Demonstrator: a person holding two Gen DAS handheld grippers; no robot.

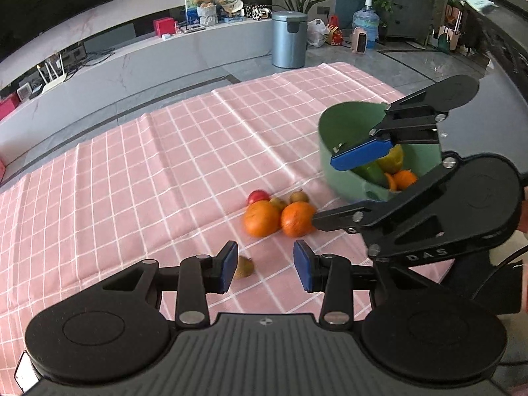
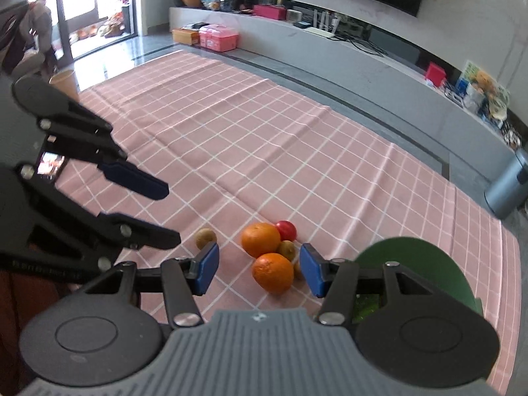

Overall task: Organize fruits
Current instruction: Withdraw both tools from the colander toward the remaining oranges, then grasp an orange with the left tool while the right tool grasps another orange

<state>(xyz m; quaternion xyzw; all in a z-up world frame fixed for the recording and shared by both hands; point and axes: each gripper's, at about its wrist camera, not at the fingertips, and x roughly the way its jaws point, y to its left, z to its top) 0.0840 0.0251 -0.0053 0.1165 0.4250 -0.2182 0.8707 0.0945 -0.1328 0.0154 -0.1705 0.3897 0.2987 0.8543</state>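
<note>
**Inspector:** State both grippers.

**Operator:** My left gripper [image 1: 265,265] is wide open and holds nothing. It hangs above the pink checked cloth [image 1: 165,165] on the worktop. My right gripper [image 2: 259,269] is likewise wide open and empty.

**Inspector:** Where is the fruit?

**Operator:** From the left gripper, a kiwi [image 1: 243,267] lies on the cloth just beside the inner face of its left pad [image 1: 228,265], partly hidden behind it; I cannot tell whether they touch. Straight ahead of the open jaws sits a tight cluster: two oranges [image 1: 261,218] side by side, a red fruit [image 1: 258,196] behind them, and two small brownish fruits [image 1: 299,197], probably kiwis, tucked in beside it.

**Inspector:** And from the right gripper?

**Operator:** The same cluster lies ahead, between its pads. The near orange [image 2: 273,273] sits closest, the far orange [image 2: 260,239] and the red fruit beyond it. The lone kiwi is ahead and to the left, just past the left pad [image 2: 206,269].

**Inspector:** The bowl?

**Operator:** A green bowl [image 1: 349,122] is ahead and to the right of the left gripper, blurred. It already contains fruit: orange, yellow and green pieces show inside. The upper finger [image 1: 361,155] of my right gripper reaches over its rim.
</note>
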